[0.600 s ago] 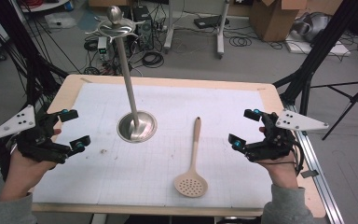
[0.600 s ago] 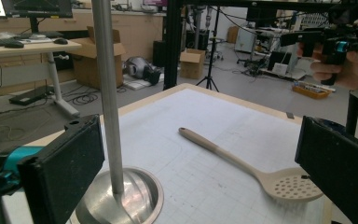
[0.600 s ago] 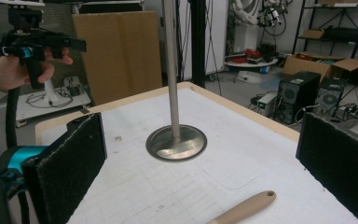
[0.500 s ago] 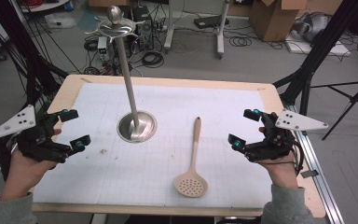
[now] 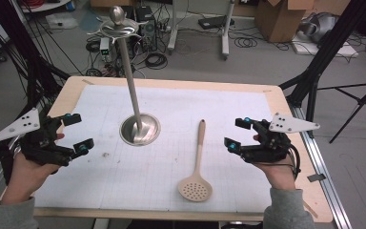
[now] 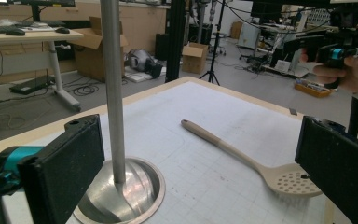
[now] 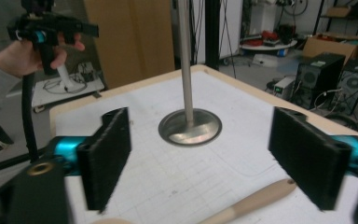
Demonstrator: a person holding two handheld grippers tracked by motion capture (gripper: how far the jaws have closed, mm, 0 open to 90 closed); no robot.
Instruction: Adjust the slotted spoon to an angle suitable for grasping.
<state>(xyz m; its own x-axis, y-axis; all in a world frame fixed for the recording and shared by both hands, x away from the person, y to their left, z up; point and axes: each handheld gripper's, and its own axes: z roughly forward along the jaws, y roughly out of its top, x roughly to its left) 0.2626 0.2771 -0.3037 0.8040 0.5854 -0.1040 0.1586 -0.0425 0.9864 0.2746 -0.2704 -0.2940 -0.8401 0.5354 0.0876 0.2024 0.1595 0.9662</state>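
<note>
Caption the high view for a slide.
Open left gripper and right gripper flank a slotted spoon and metal stand on the table.

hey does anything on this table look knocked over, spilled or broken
Nothing stands out. The metal stand sits upright on its round base, and the slotted spoon lies flat and whole on the white mat. Both the left gripper and the right gripper hover open, holding nothing.

No words, numbers or signs can be read anywhere. The boxes and machines in the room behind are too small and blurry to show any writing.
</note>
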